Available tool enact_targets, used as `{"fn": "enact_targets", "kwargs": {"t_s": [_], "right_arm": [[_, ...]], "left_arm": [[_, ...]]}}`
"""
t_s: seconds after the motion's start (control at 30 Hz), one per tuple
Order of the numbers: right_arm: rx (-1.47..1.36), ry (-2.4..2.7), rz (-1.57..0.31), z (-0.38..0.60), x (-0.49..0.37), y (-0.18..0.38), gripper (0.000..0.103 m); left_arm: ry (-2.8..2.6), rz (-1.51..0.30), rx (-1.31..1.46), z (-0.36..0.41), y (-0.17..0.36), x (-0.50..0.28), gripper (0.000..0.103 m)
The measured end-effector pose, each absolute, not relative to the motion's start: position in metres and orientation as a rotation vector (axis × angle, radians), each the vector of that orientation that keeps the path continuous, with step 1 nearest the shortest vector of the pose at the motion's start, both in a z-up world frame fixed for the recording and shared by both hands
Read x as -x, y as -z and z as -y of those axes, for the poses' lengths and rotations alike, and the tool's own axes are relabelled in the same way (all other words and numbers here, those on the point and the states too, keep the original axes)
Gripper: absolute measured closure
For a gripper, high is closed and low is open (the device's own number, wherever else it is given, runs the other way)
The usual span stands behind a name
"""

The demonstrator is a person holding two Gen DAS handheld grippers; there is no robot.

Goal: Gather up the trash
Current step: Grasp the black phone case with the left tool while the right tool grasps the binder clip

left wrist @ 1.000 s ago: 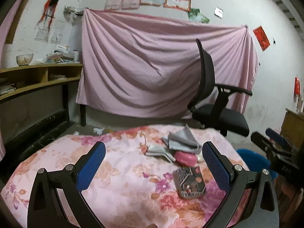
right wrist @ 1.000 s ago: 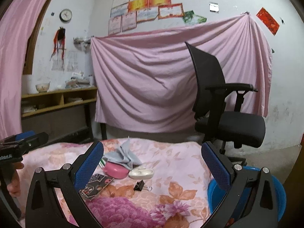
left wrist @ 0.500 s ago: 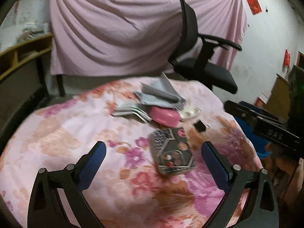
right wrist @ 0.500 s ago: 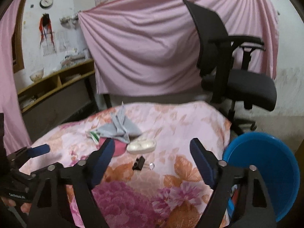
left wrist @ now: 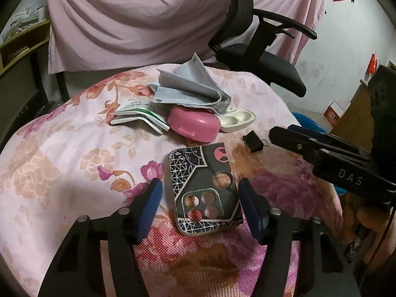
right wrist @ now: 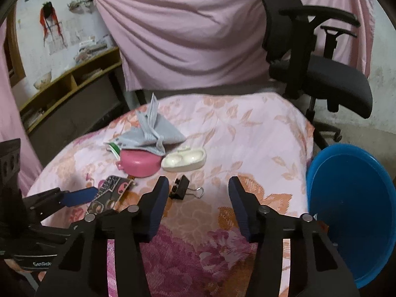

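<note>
Left hand-held gripper (left wrist: pixel 201 193), right hand-held gripper (right wrist: pixel 198 199): black frames, blue pads, silver screws, white lettering.

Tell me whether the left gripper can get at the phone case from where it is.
Probably yes. The left gripper is open, its blue pads straddling the phone case, which lies flat on the floral cloth with nothing between them.

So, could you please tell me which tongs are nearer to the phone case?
Left. The left tongs straddle the phone case, open; the right tongs hover open by the binder clip, further right.
</note>
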State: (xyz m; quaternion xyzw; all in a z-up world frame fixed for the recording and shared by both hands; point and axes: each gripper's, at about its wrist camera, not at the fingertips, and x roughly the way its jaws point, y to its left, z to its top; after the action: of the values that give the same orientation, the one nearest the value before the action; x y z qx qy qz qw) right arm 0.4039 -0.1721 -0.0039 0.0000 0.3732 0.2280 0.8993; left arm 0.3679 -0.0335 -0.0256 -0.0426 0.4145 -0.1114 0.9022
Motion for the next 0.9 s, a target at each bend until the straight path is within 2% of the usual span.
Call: {"fn": "enact_targets", "kwargs": {"t_s": [0.03, 0.23, 0.33, 0.43, 0.53, 0.77, 0.9], "right_arm": [[-0.002, -0.474, -0.791, 0.17, -0.406, 0.006, 0.057], [-0.089, -0.502, -0.87, 0.164, -0.422, 0.019, 0.057], [-0.038, -0.493, -0.888, 0.154, -0.424, 0.022, 0.057], [0.024, -0.476, -0.883, 0.145, -0.42, 0.022, 0.057], [0.055, -0.47, -0.88, 0.143, -0.418, 0.022, 0.067], [0.041, -0.51, -0.864, 0.15, -0.41, 0.02, 0.068], [-0.055, -0.549, -0.79, 0.169, -0.404, 0.009, 0.068]], "left_arm": [[0.227, -0.858, 0.082, 0.033, 0.025, -0.367, 0.055], [0.232, -0.851, 0.079, 0.028, 0.025, -0.364, 0.056], [0.224, -0.845, 0.105, 0.022, 0.024, -0.362, 0.056], [0.212, -0.837, 0.128, 0.015, 0.023, -0.359, 0.056], [0.208, -0.835, 0.144, 0.011, 0.022, -0.356, 0.056], [0.175, -0.822, 0.147, 0.01, 0.016, -0.351, 0.056], [0.166, -0.78, 0.164, 0.011, 0.01, -0.346, 0.056]]}}
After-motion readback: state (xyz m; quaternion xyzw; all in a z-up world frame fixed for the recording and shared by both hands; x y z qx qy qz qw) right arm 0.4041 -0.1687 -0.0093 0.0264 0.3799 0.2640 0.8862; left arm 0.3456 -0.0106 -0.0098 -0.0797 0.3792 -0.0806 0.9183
